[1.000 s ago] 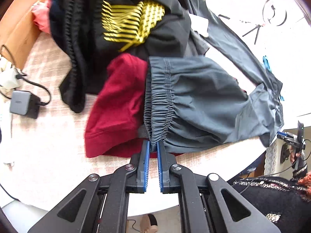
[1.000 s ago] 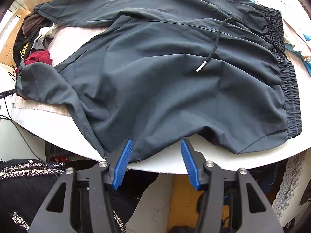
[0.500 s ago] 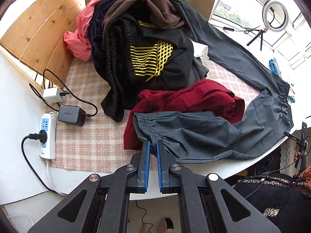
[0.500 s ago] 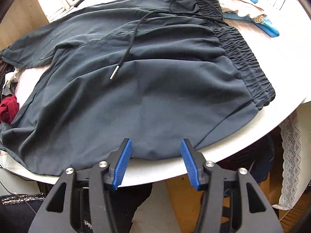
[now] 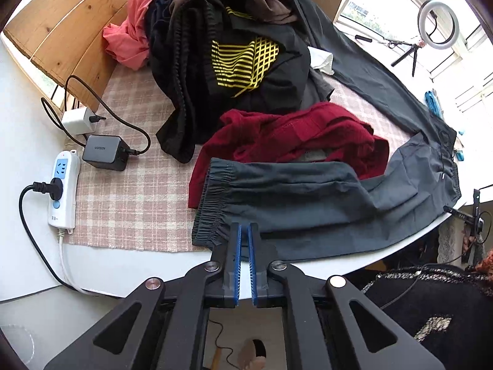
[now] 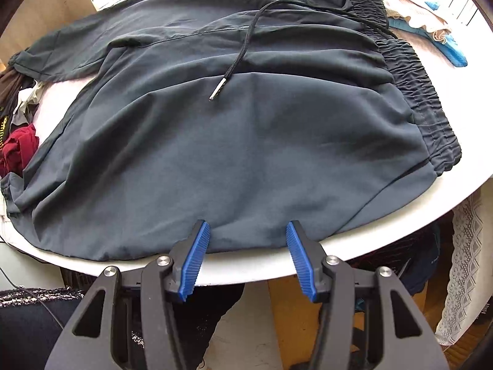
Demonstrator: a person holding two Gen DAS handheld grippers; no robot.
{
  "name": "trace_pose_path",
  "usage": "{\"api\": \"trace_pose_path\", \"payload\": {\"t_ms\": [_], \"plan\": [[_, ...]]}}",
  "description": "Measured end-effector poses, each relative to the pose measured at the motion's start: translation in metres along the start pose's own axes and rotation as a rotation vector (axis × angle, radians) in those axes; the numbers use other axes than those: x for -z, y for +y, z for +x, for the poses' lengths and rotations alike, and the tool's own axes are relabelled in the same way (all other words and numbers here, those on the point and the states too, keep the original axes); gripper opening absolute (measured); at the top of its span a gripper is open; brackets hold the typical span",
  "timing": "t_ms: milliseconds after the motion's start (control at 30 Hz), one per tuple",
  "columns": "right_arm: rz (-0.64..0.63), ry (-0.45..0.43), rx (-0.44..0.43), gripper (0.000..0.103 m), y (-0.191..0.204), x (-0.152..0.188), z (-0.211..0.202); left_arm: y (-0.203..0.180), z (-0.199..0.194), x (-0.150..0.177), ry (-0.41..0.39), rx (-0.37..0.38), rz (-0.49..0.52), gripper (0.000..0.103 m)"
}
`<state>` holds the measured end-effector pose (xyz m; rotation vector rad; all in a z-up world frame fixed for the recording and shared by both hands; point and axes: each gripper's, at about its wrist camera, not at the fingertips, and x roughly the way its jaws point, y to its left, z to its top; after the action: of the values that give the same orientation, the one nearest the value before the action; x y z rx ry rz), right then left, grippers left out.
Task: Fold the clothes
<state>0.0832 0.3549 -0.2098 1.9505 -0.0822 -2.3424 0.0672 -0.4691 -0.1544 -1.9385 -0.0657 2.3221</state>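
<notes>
Dark grey track pants (image 6: 246, 129) lie spread on the white round table (image 6: 446, 203), waistband to the right, drawstring (image 6: 237, 58) across the seat. In the left wrist view one pant leg (image 5: 308, 197) lies toward me, its elastic cuff (image 5: 212, 203) near the table's front. My left gripper (image 5: 244, 231) is shut on the cuff's lower edge. My right gripper (image 6: 248, 231) is open and empty at the table's near edge, its fingertips (image 6: 201, 231) over the pants' lower edge.
A heap of clothes sits behind: a dark red garment (image 5: 295, 135), a black shirt with yellow print (image 5: 243, 61), a pink one (image 5: 132, 37). A power strip (image 5: 63, 191) and chargers (image 5: 106, 151) lie left on the checked cloth (image 5: 129, 203). Blue and beige cloths (image 6: 443, 40) lie at the right.
My left gripper has pulled the cuff back toward the table's front edge, stretching the leg out flat. My right gripper has shifted right along the pants' lower edge, still open.
</notes>
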Motion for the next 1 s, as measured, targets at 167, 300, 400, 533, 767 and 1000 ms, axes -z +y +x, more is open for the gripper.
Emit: {"api": "trace_pose_path", "payload": {"t_ms": [167,300,400,533,767,1000], "plan": [[-0.012,0.011,0.009,0.052,0.003,0.002,-0.005,0.031,0.06,0.008,0.089,0.0,-0.066,0.018],[-0.026,0.014,0.014,0.052,0.011,0.001,-0.011,0.045,0.087,0.01,0.096,0.046,-0.096,0.032],[-0.036,0.016,0.019,0.052,0.017,0.0,-0.016,0.044,0.099,0.01,0.1,0.067,-0.094,0.035],[-0.044,0.019,0.023,0.052,0.024,0.001,-0.02,0.044,0.098,0.01,0.076,0.064,-0.097,0.031],[-0.017,0.022,0.024,0.052,0.021,0.013,-0.017,0.039,0.069,0.014,0.049,0.044,-0.092,0.008],[0.046,-0.071,0.116,0.052,0.001,0.035,-0.03,0.04,0.004,0.007,-0.049,0.041,-0.097,0.008]]}}
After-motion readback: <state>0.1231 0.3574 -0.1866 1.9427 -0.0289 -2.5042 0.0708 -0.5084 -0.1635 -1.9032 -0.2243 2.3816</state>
